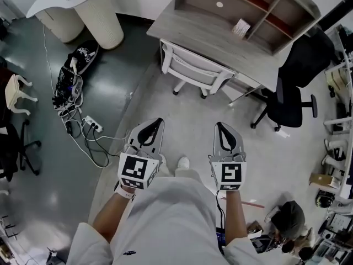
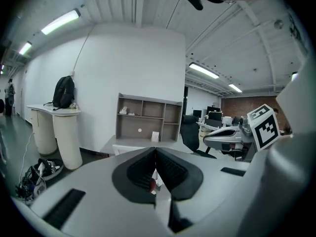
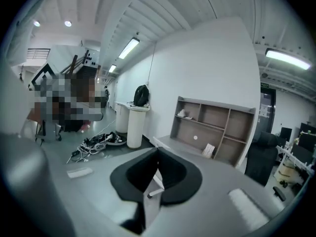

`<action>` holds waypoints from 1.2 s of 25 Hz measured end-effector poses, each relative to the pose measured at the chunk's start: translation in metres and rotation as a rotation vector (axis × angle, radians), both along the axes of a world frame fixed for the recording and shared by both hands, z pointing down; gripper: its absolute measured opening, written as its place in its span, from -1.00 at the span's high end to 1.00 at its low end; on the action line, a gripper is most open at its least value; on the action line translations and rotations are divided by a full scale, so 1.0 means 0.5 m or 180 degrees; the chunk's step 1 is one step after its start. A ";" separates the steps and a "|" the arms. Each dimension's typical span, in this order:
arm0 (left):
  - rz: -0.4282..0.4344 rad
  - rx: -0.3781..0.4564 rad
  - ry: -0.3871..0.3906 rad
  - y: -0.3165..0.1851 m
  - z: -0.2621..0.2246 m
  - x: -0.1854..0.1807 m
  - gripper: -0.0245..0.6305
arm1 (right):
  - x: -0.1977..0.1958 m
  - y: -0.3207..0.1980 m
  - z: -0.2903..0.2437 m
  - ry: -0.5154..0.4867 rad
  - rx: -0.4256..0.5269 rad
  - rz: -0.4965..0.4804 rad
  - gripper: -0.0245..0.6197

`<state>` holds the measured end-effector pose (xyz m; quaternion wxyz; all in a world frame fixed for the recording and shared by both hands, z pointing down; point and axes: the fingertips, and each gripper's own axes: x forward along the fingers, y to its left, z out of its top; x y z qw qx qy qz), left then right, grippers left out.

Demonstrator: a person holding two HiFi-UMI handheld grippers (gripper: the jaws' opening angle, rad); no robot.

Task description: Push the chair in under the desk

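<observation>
A white chair [image 1: 194, 70] stands at the front of the grey wooden desk [image 1: 220, 44], its seat partly beneath the desktop. A shelf unit [image 1: 251, 7] sits on the desk. Both grippers hang in front of my body, well short of the chair, and point toward it. My left gripper [image 1: 157, 123] is shut with nothing in it, and so is my right gripper [image 1: 223, 128]. In the left gripper view the shut jaws [image 2: 155, 153] point at the desk [image 2: 129, 143] and its shelf unit [image 2: 148, 117]. The right gripper view looks past its jaws [image 3: 158, 154] to the shelf unit [image 3: 212, 132].
A black office chair [image 1: 292, 93] stands right of the desk. Left of it are a white pedestal counter [image 1: 99, 15], a tangle of cables with a power strip [image 1: 77, 112] and a white stool [image 1: 16, 93]. A person [image 1: 287, 220] sits low at the right.
</observation>
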<state>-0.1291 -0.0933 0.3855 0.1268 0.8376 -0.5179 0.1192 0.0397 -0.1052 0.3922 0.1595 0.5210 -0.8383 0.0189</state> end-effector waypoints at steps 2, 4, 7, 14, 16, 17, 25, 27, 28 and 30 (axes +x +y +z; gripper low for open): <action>-0.0039 0.0011 0.0010 0.023 -0.004 0.004 0.90 | 0.010 0.012 -0.011 -0.0061 0.0031 0.0023 0.89; -0.0091 -0.0017 0.0060 0.044 -0.004 0.006 0.90 | 0.017 0.025 -0.015 -0.0148 0.0017 0.0042 0.89; -0.0162 -0.0057 0.0182 0.073 -0.008 0.005 0.90 | 0.024 0.053 -0.010 -0.0200 -0.0004 0.0035 0.89; -0.0221 0.0091 0.0378 0.103 -0.037 0.022 0.90 | 0.045 0.090 -0.022 -0.0366 0.0018 0.0147 0.89; -0.0217 0.0105 0.0398 0.104 -0.043 0.028 0.90 | 0.036 0.101 -0.031 -0.0355 0.0035 0.0111 0.89; -0.0212 0.0117 0.0392 0.104 -0.045 0.031 0.90 | 0.030 0.105 -0.035 -0.0320 0.0048 0.0079 0.89; -0.0165 0.0155 0.0320 0.119 -0.057 0.052 0.90 | 0.009 0.123 -0.047 -0.0366 0.0105 0.0005 0.89; -0.0141 0.0161 0.0270 0.124 -0.058 0.057 0.90 | 0.010 0.125 -0.046 -0.0360 0.0107 -0.0014 0.89; -0.0133 0.0156 0.0247 0.127 -0.057 0.059 0.90 | 0.011 0.128 -0.045 -0.0356 0.0095 -0.0014 0.89; -0.0121 0.0148 0.0218 0.133 -0.058 0.064 0.90 | 0.014 0.133 -0.045 -0.0349 0.0079 -0.0014 0.89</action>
